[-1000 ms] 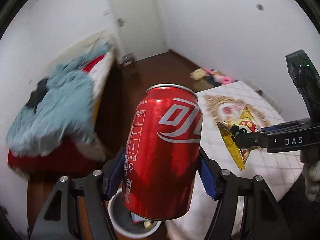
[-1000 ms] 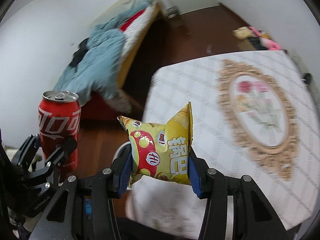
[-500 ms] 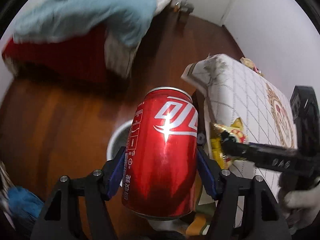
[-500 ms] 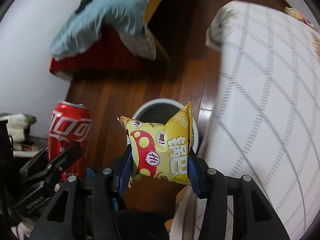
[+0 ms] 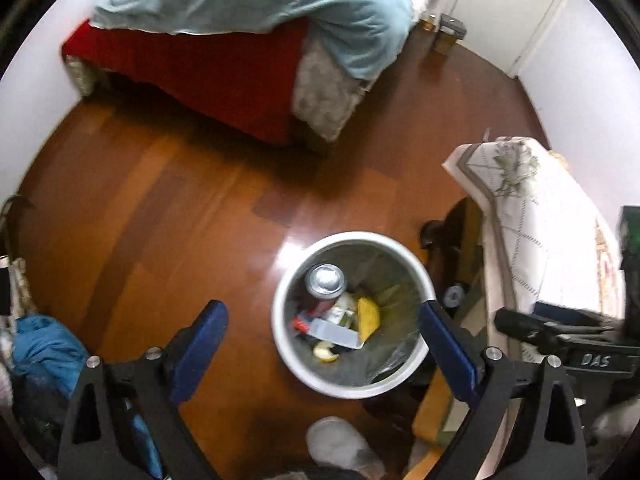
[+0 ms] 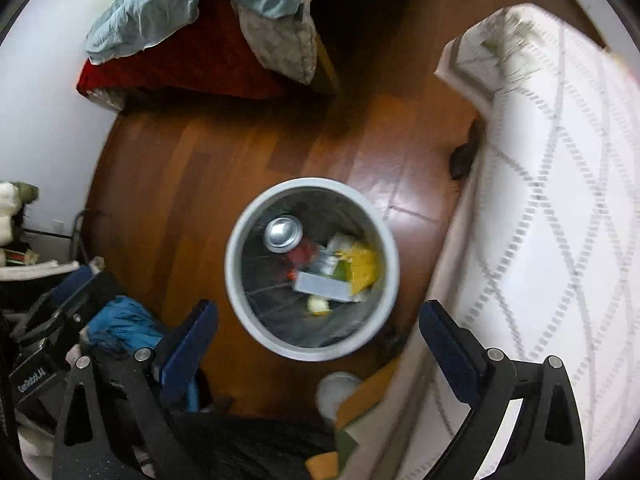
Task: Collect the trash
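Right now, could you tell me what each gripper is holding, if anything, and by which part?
Nothing is held. The left gripper and right gripper are both opening with nothing between their jaws; the red can and yellow snack bag lie in the bin.

"DAS" on right claw (image 5: 520, 326); "GenRobot.AI" on left claw (image 6: 70, 298).

Black tongs (image 5: 322, 328), blue pads (image 5: 200, 344)
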`<action>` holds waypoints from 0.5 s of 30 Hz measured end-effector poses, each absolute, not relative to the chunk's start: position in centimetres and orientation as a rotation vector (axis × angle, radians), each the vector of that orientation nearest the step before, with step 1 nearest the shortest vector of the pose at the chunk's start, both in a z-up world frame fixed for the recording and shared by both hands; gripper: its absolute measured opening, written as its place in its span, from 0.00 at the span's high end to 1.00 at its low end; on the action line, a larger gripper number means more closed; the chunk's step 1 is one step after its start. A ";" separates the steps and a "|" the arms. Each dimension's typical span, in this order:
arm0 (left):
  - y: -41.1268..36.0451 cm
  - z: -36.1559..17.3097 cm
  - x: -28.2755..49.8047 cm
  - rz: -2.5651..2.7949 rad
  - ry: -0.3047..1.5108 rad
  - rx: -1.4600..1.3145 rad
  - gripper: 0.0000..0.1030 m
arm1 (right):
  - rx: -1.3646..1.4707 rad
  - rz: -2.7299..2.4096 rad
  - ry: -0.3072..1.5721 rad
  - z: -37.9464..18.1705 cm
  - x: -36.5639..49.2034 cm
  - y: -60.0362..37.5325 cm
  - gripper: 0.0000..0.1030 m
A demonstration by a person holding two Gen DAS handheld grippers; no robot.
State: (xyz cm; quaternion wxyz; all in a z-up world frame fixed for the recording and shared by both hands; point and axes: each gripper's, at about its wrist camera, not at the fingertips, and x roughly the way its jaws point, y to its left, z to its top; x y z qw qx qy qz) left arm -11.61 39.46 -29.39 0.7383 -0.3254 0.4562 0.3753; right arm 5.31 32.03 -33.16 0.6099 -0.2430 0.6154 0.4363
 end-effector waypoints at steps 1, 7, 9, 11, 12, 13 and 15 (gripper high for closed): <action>39.5 -29.5 -12.5 0.837 0.999 -0.715 0.06 | -0.588 0.994 1.397 -32.8 5.2 31.7 0.02; 36.2 -28.5 -14.1 0.856 1.027 -0.712 0.06 | -0.645 0.959 1.341 -30.3 3.5 28.1 0.02; 35.2 -27.8 -14.5 0.856 1.027 -0.706 0.06 | -0.641 0.958 1.331 -29.4 3.0 26.8 0.02; 34.1 -26.6 -15.0 0.863 1.019 -0.689 0.06 | -0.626 0.970 1.319 -28.4 2.5 25.6 0.02; 33.7 -26.2 -15.2 0.868 1.017 -0.681 0.06 | -0.619 0.973 1.314 -28.0 2.3 25.1 0.02; 33.2 -25.5 -15.4 0.870 1.013 -0.671 0.06 | -0.610 0.982 1.305 -27.2 2.0 24.4 0.02; 32.4 -24.3 -15.9 0.872 1.006 -0.659 0.06 | -0.593 0.999 1.292 -26.0 1.4 23.4 0.02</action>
